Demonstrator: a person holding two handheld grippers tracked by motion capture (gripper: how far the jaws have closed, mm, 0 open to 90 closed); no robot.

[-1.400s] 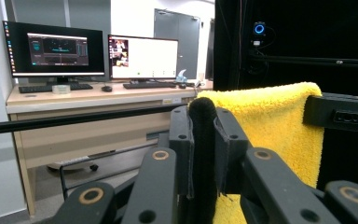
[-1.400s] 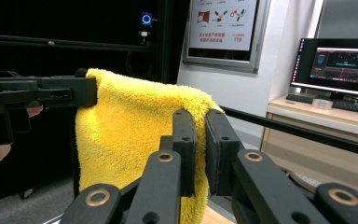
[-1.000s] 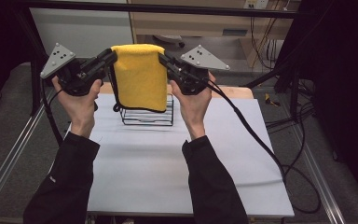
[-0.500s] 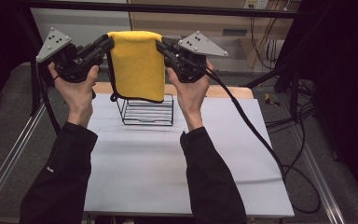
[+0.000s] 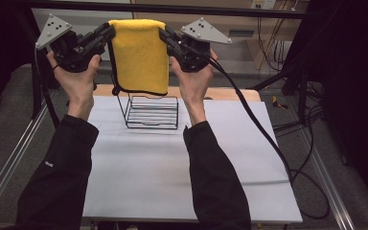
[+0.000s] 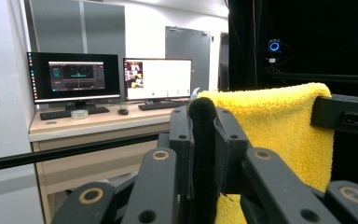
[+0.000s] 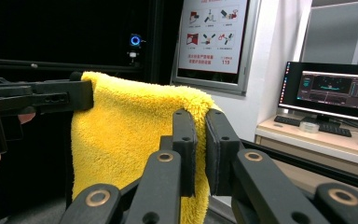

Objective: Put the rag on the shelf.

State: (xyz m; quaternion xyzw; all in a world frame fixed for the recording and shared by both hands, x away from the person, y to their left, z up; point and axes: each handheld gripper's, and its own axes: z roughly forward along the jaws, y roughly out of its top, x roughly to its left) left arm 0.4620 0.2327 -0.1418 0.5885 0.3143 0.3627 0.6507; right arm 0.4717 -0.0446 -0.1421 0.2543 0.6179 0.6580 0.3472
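Observation:
A folded yellow towel (image 5: pixel 139 55) hangs in the air between my two grippers, well above a black wire rack (image 5: pixel 151 112) on the white table (image 5: pixel 182 177). My left gripper (image 5: pixel 108 32) is shut on the towel's upper left corner. My right gripper (image 5: pixel 165 34) is shut on its upper right corner. In the left gripper view the jaws of the left gripper (image 6: pixel 204 112) pinch the yellow towel (image 6: pixel 279 121), with the other gripper's jaw at the right edge. The right gripper view has the right gripper (image 7: pixel 200 122) clamped on the towel (image 7: pixel 130 135).
The rack stands at the table's far middle, below the towel's lower edge. A wooden board (image 5: pixel 230 93) lies behind it. Cables (image 5: pixel 268 139) trail across the table's right side. Beyond the table are a desk with monitors (image 6: pixel 116 79) and a wall poster (image 7: pixel 212 35).
Both hands have lifted the towel higher and farther from the rack over the last second, and its lower edge now hangs clear above the rack's top.

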